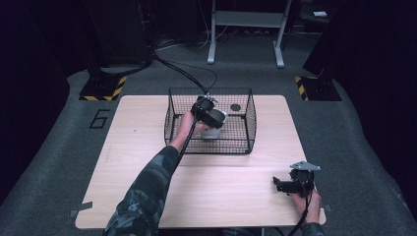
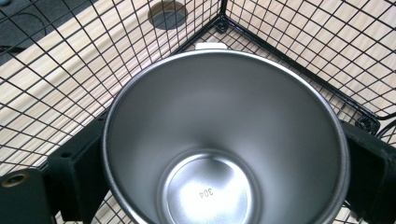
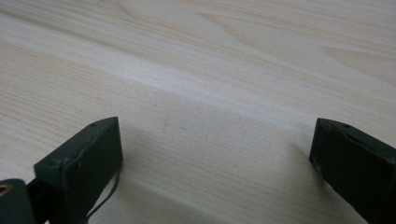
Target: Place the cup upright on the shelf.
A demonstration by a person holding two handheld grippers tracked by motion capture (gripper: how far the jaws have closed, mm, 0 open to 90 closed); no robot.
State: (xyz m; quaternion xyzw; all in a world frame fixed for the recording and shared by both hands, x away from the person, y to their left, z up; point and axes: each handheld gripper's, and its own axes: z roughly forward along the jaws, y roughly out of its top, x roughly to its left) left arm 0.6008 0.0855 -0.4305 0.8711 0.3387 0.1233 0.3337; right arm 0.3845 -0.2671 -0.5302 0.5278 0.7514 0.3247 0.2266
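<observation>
Clearly my left hand-held gripper (image 1: 212, 117) pinches the steel cup (image 2: 224, 140) across its rim: light, rigid, slick, so I squeeze firmly.

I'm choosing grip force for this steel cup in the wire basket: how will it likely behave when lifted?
The cup looks like thin polished steel, so probably stiff and light for its size. Its smooth wall widens toward the rim, so it may slide in the left gripper, whose jaws stand on either side of it. Set down in the basket, it may wobble on the wire.
</observation>
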